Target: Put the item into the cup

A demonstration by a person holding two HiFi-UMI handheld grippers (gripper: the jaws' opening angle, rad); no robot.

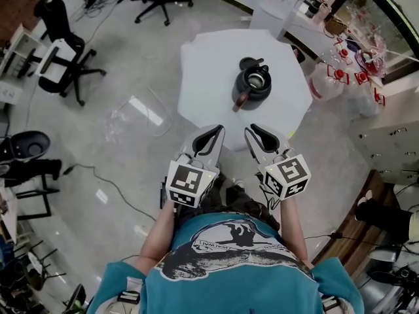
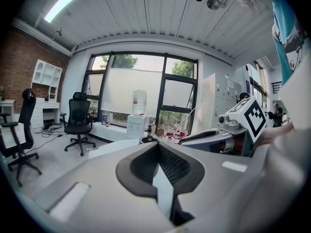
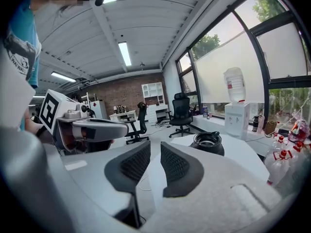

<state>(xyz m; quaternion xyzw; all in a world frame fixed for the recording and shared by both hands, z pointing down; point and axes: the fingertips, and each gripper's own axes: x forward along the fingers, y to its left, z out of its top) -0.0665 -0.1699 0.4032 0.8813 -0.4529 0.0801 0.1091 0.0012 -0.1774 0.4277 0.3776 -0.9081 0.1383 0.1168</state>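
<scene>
**Both hand-held grippers held close to us, the cup out on the table ahead**

We hold the left hand-held gripper [image 1: 218,131] and the right hand-held gripper [image 1: 251,130] side by side, close to our body. In the head view their tips overlap the near edge of the white table [image 1: 209,77]. The left one's ribbed pads meet at the tips with nothing between them. The right one's pads stand a narrow slit apart, also around nothing. The black cup [image 1: 253,87] stands upright near the middle of the table, well apart from both grippers, with its handle turned toward us and to our left. A small black piece [image 1: 249,63] sits against the cup's far side, and we cannot tell whether it belongs to the cup. We cannot tell which thing is the item. On the floor to our left stands a black office chair [image 1: 62,61], and to the right of the table a cluster of clear bottles [image 1: 344,77].
</scene>
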